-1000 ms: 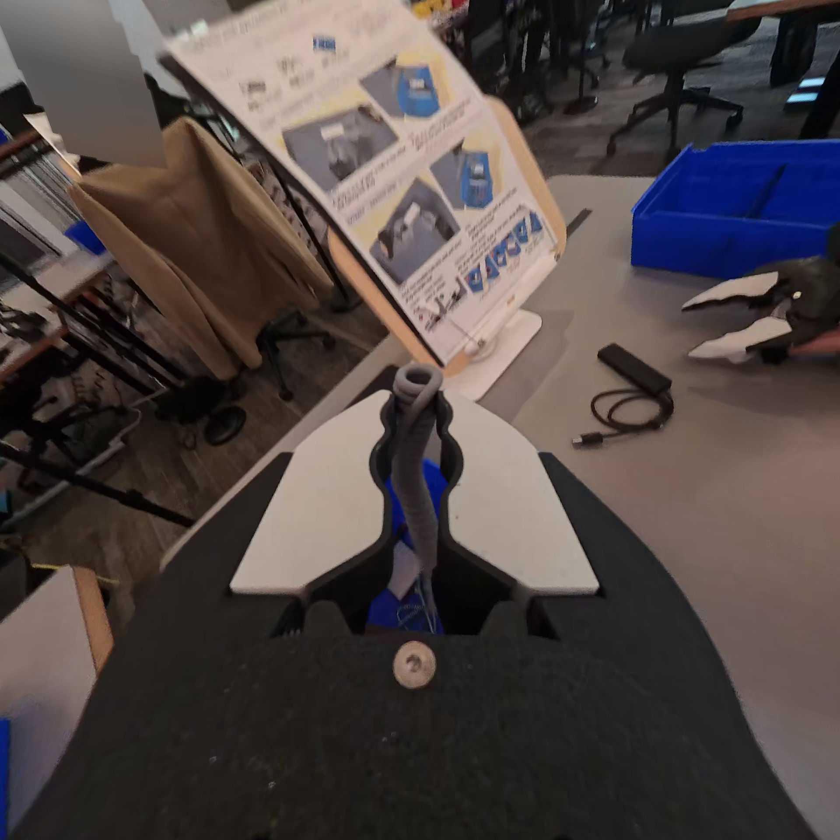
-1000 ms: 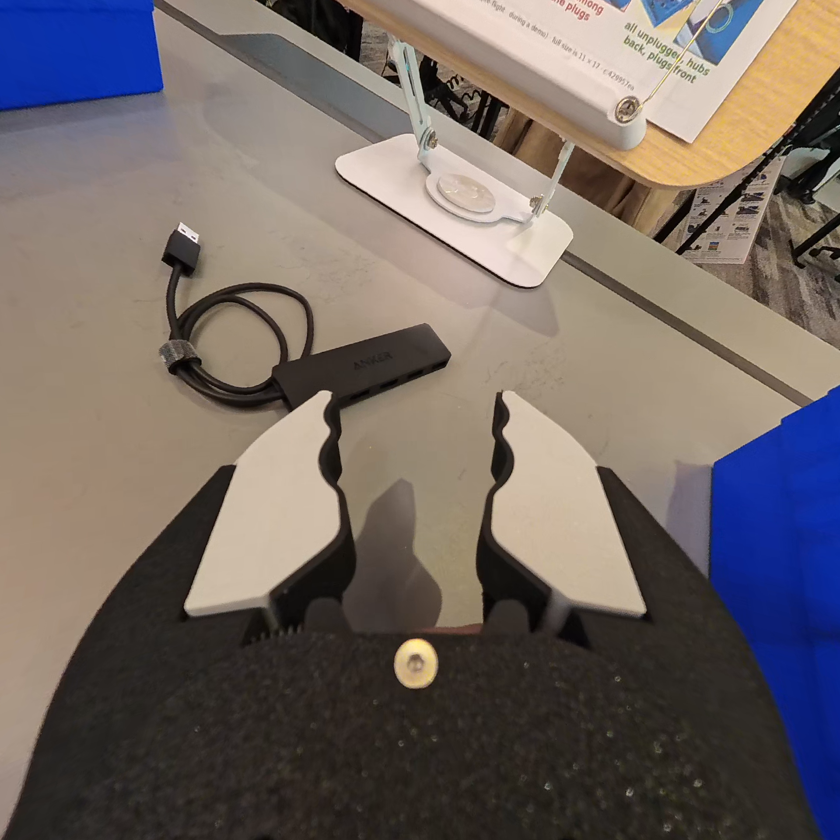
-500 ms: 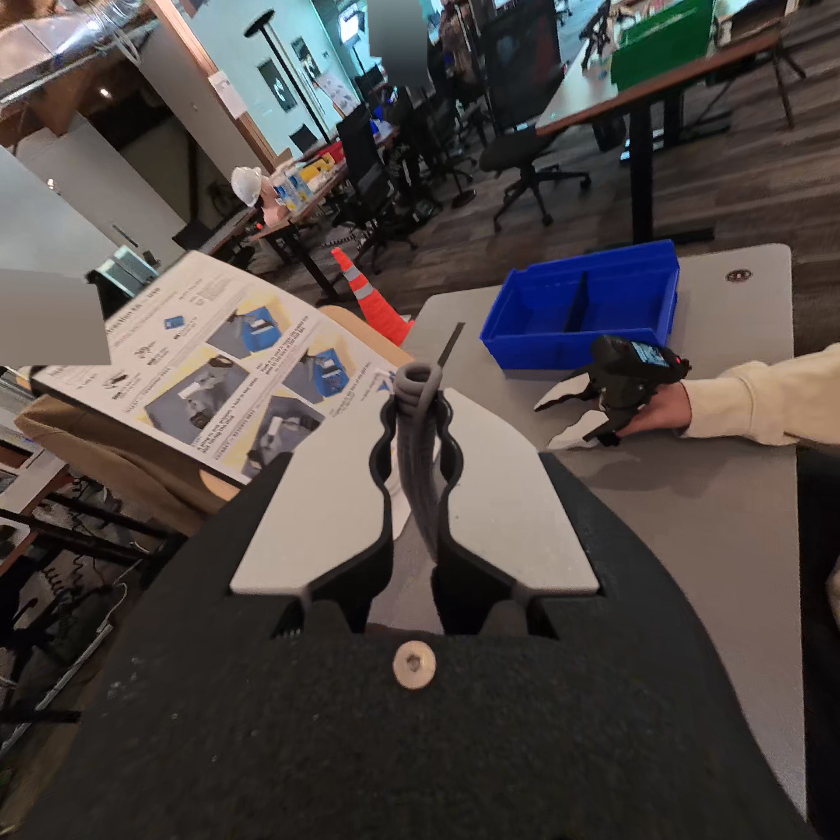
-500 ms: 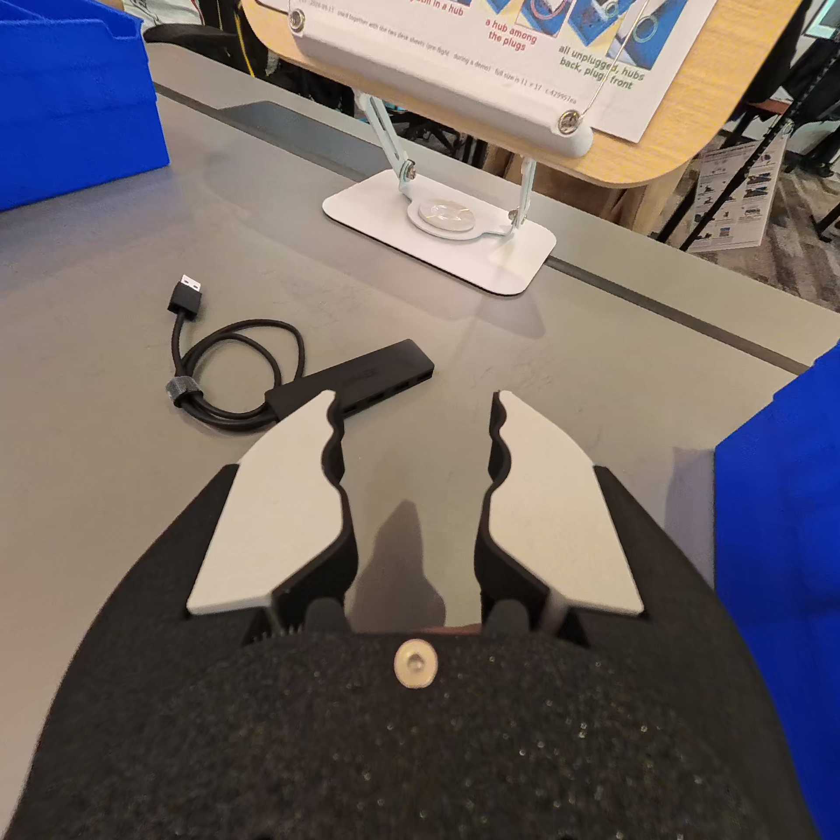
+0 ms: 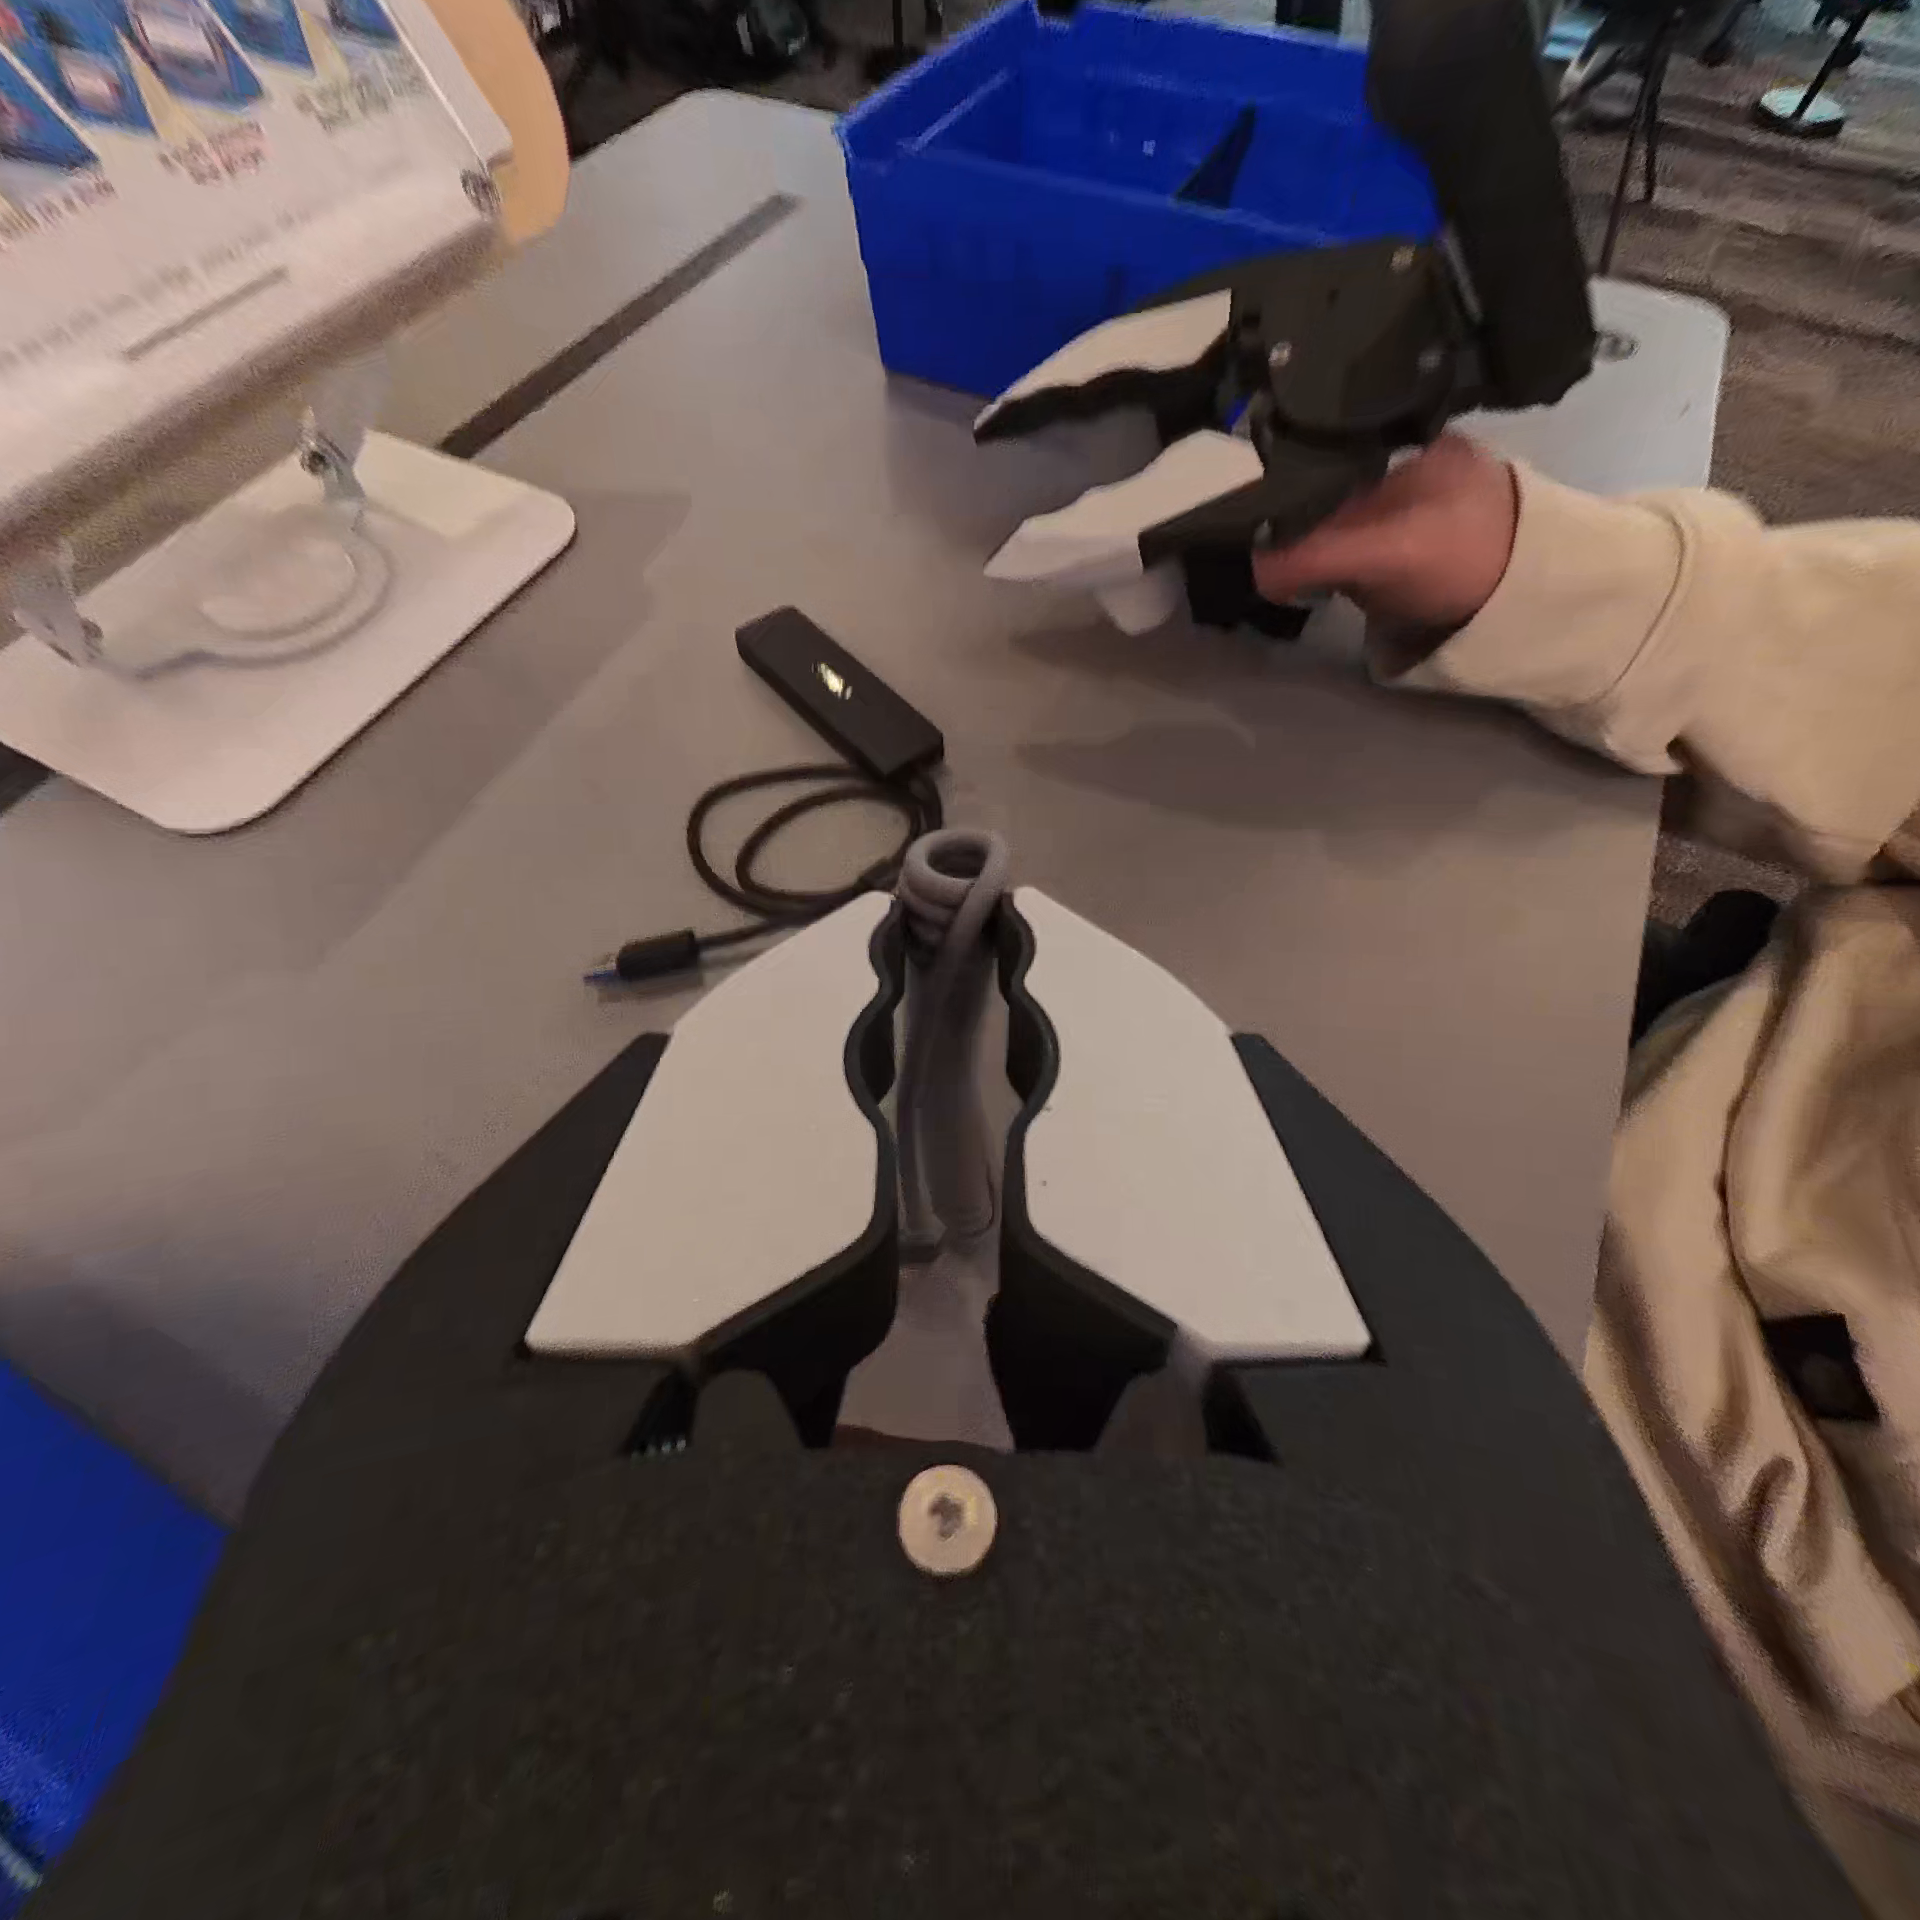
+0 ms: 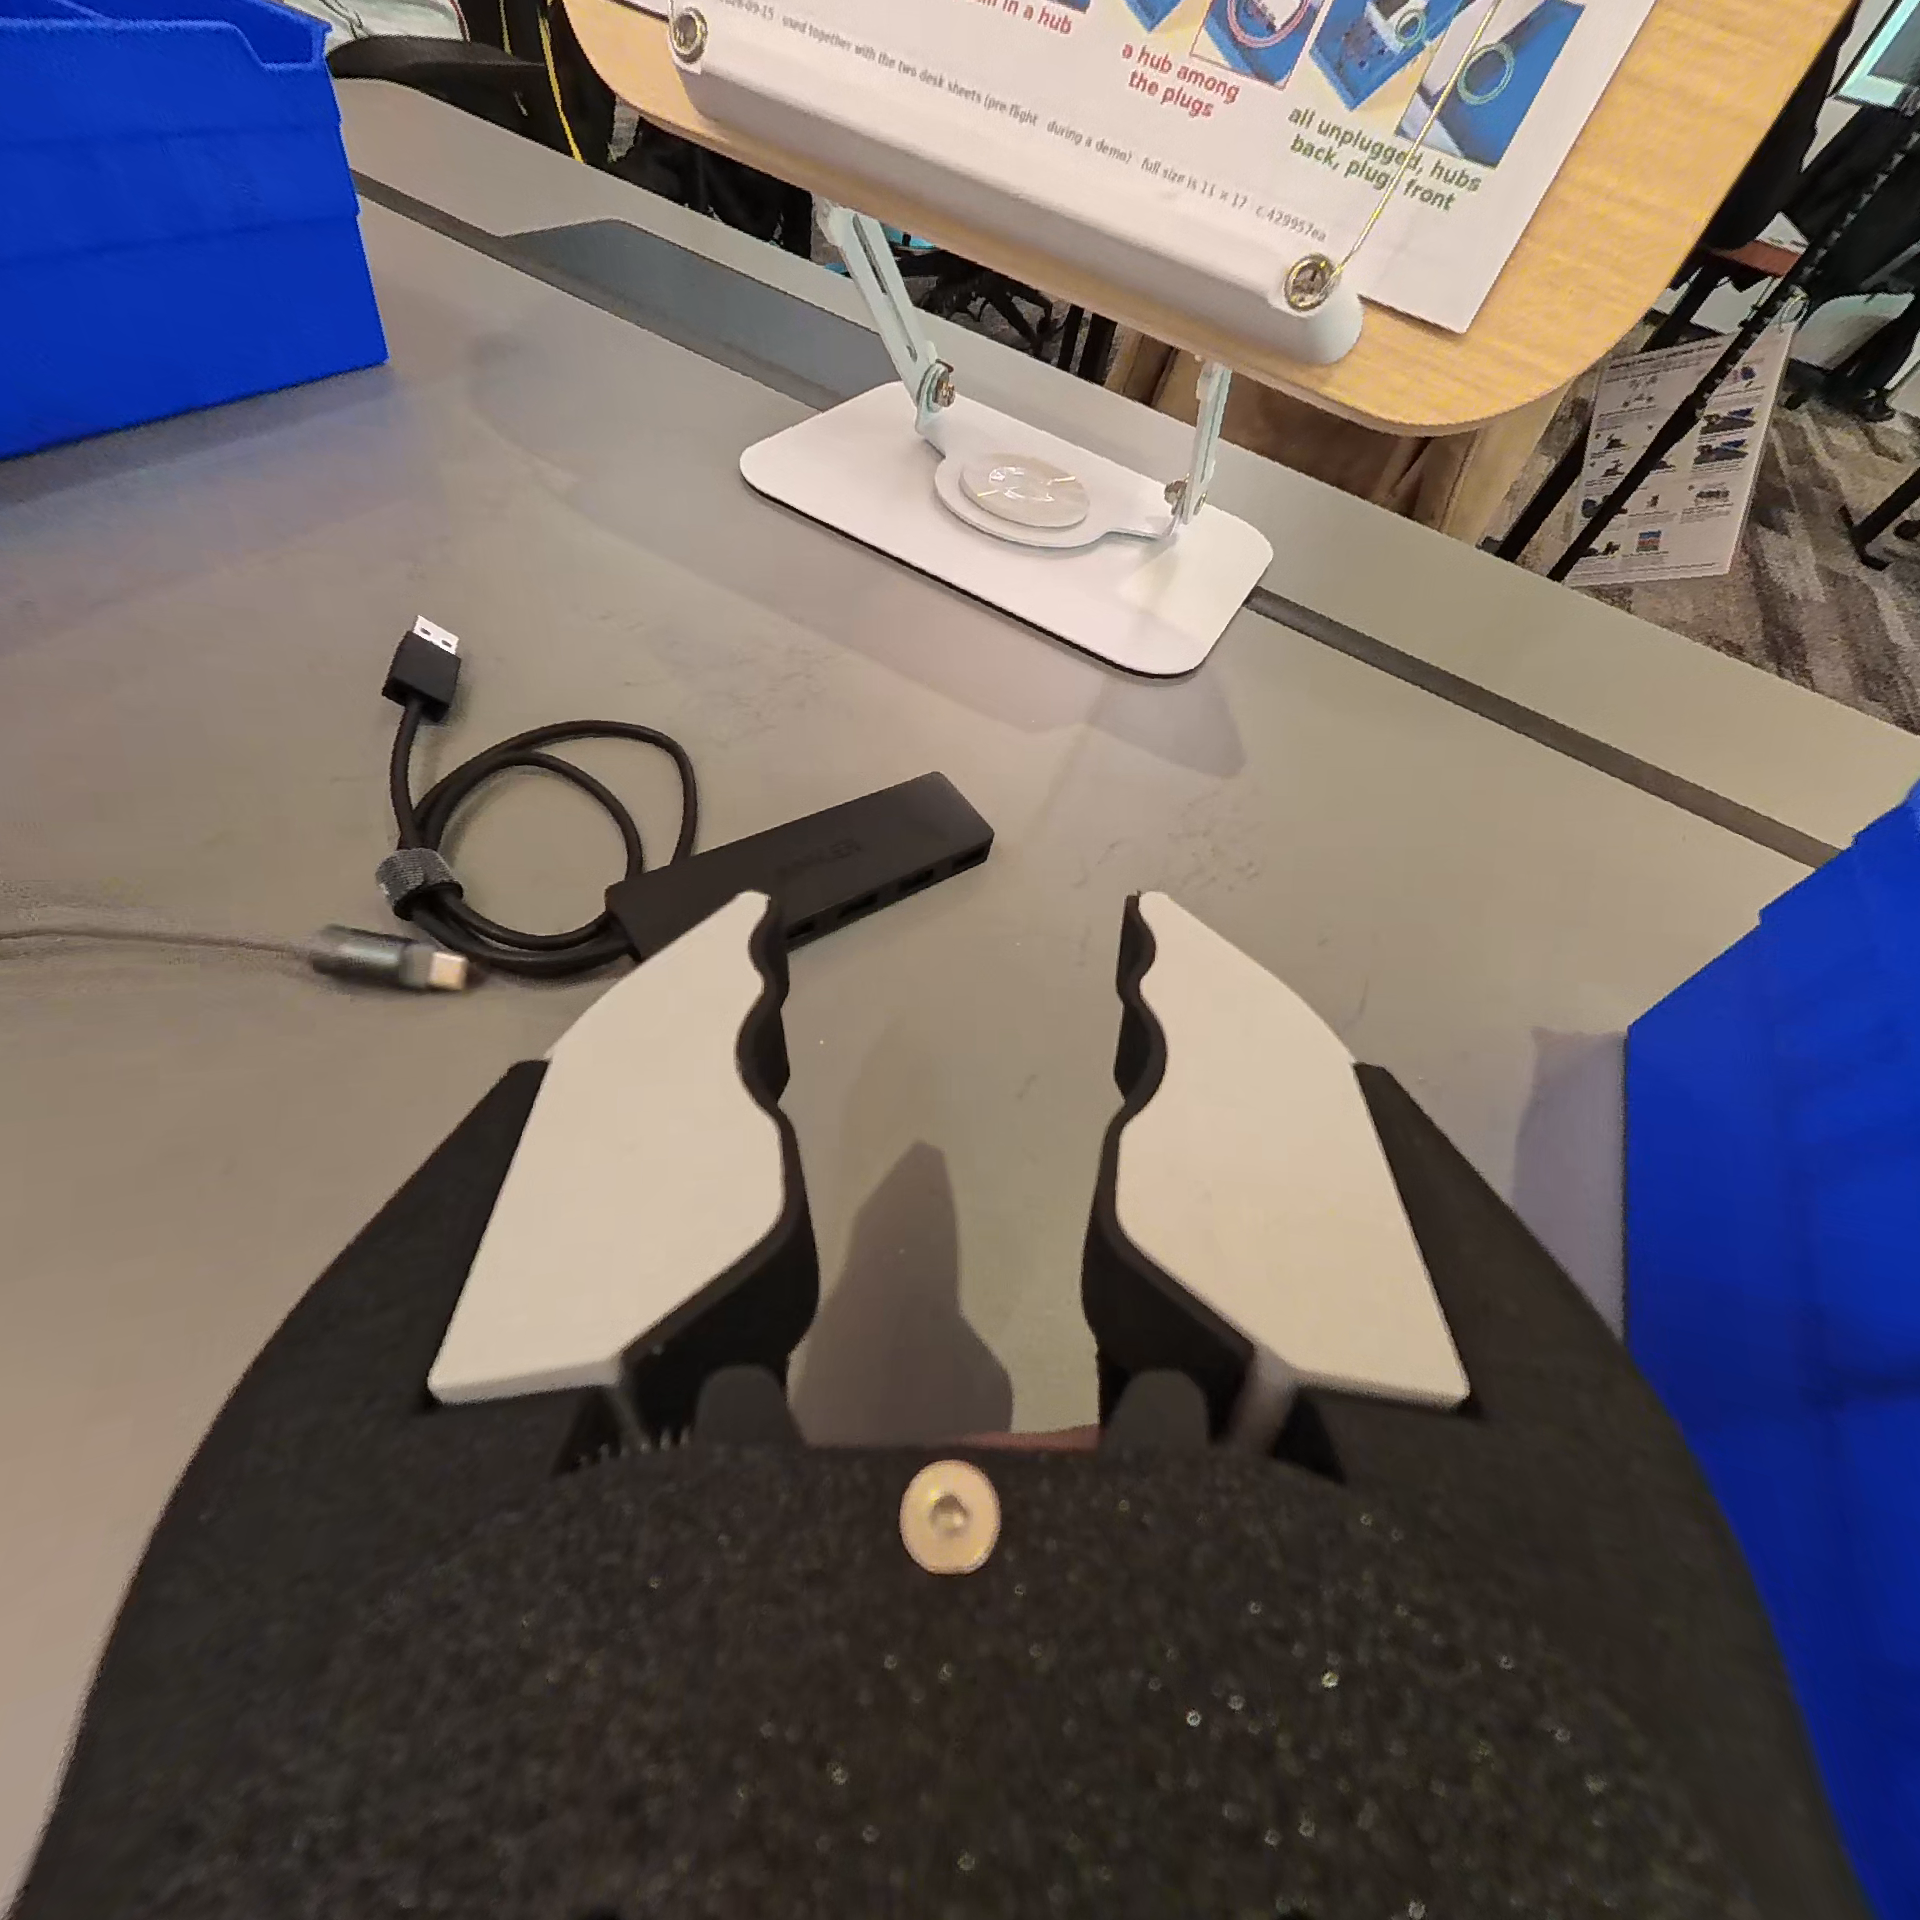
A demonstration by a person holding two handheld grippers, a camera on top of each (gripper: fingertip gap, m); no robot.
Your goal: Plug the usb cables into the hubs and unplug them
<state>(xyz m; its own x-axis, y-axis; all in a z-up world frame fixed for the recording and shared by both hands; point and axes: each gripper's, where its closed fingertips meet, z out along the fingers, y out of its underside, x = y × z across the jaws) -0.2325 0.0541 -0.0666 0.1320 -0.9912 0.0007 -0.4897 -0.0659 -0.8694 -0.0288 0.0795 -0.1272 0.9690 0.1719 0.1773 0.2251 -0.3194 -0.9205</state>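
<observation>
- Left claw [image 5: 951,914] is closed on a bundled grey cable [image 5: 943,1049], its pads pressed against the coil, presumably so the cable can be carried to the hub; a grey plug [image 6: 390,956] on a grey lead is seen lying just beside the hub's black cord, and it is judged to belong to that cable.
- Right claw [image 6: 951,914] is held wide with nothing between its fingers, low over the desk [image 6: 1351,831] just beside the hub, probably so the hub can be steadied or gripped.
- Black hub [image 6: 800,857] is laid flat on the desk, its ports turned toward the right claw, with its own cord [image 6: 540,831] looped and strapped and its plug [image 6: 424,665] left free.
- A white document stand [image 6: 1039,540] is placed behind the hub, and blue bins [image 6: 156,208] are set at both sides.
- Nothing is seen blocking the ports; the looped cord beside the hub is judged the likeliest snag.
</observation>
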